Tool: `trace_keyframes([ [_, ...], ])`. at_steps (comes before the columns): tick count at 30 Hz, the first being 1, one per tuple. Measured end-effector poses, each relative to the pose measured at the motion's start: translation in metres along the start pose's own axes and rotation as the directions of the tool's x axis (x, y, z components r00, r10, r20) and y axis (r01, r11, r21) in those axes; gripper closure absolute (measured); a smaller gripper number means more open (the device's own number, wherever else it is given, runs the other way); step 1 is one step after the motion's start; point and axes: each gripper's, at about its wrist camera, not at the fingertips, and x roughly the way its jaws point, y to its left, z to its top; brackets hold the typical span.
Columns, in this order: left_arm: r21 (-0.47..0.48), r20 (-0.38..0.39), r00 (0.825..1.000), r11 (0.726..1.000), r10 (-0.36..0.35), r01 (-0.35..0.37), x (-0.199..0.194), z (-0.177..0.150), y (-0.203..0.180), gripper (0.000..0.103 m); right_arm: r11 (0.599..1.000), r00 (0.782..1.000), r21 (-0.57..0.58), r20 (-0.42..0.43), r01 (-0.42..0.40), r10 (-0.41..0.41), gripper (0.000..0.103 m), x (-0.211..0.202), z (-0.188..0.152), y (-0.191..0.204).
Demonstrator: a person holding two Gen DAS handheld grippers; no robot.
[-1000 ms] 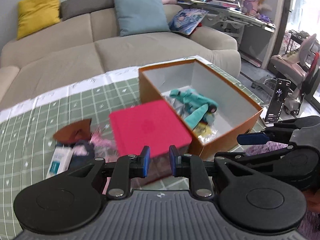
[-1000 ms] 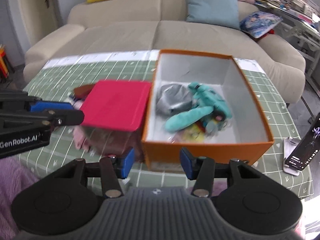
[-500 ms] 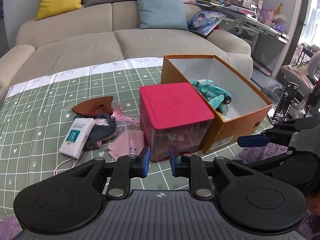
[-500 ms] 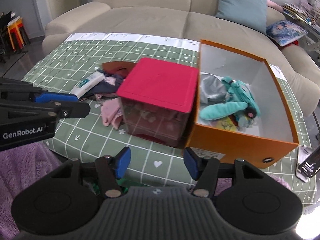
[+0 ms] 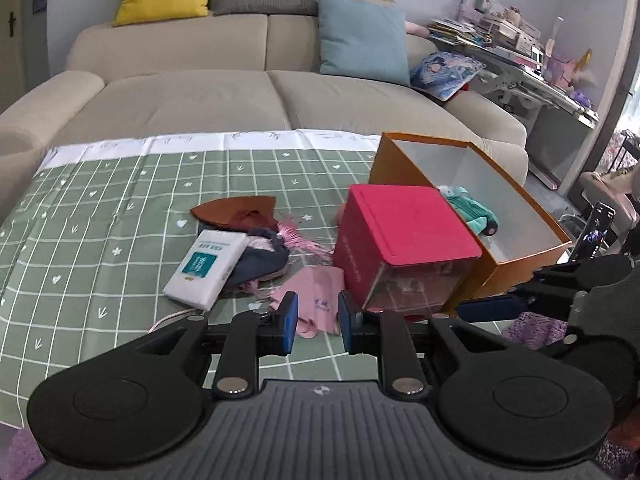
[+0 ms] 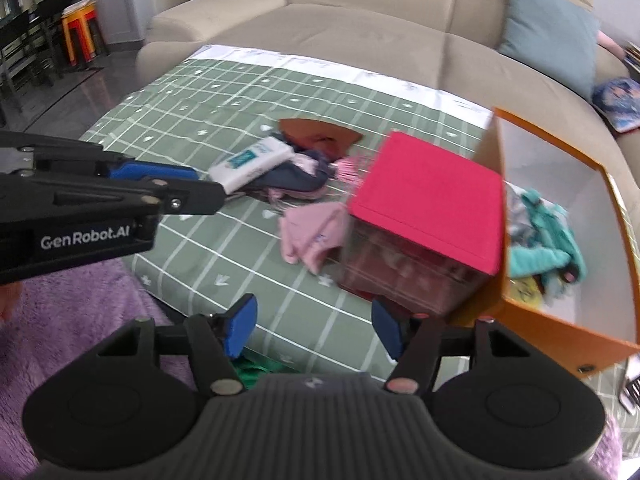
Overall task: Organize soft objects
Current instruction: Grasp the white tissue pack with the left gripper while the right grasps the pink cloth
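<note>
A heap of soft things lies on the green checked tablecloth point(image 5: 100, 216): a pink cloth point(image 5: 316, 294) point(image 6: 314, 236), a dark blue cloth point(image 5: 262, 260), a brown piece point(image 5: 236, 212) and a white tissue pack point(image 5: 206, 266) point(image 6: 252, 162). A clear box with a red lid point(image 5: 404, 236) point(image 6: 430, 200) stands against an open orange box point(image 5: 516, 256) point(image 6: 560, 328) that holds a teal plush point(image 5: 474, 216) point(image 6: 548, 240). My left gripper point(image 5: 316, 322) is open a little and empty, just short of the pink cloth. My right gripper point(image 6: 314, 330) is open wide and empty near the table's front edge.
A beige sofa point(image 5: 208, 96) with yellow, grey and teal cushions runs behind the table. A phone point(image 5: 594, 236) stands on the right past the orange box. A purple fluffy fabric point(image 6: 80, 308) lies under both grippers at the near edge. A cluttered desk point(image 5: 516, 44) stands at the right.
Both grippers have pulled back and swung left, away from the red-lidded box, which now stands on the table beside the orange box. The right gripper has opened wider.
</note>
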Motion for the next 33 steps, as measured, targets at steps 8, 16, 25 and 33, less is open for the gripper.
trace_keyframes([
  [8,-0.053,-0.022,0.999,0.998,0.033,-0.034,0.0,-0.003,0.036,0.077,0.994,0.999,-0.091,0.001,-0.053,0.053,0.04,0.018,0.025,0.033],
  [16,-0.067,-0.055,0.998,0.997,0.022,-0.026,0.012,-0.001,0.073,0.077,0.982,0.993,-0.164,0.042,-0.098,0.106,0.049,0.038,0.046,0.054],
  [25,0.02,-0.111,0.994,1.0,-0.001,0.003,0.053,0.011,0.098,0.041,0.975,0.999,-0.223,0.036,-0.02,0.029,0.058,0.087,0.06,0.059],
  [33,0.273,-0.196,0.978,0.962,0.068,-0.012,0.112,0.019,0.091,0.04,0.961,0.999,-0.272,0.025,0.046,-0.041,0.059,0.124,0.056,0.057],
])
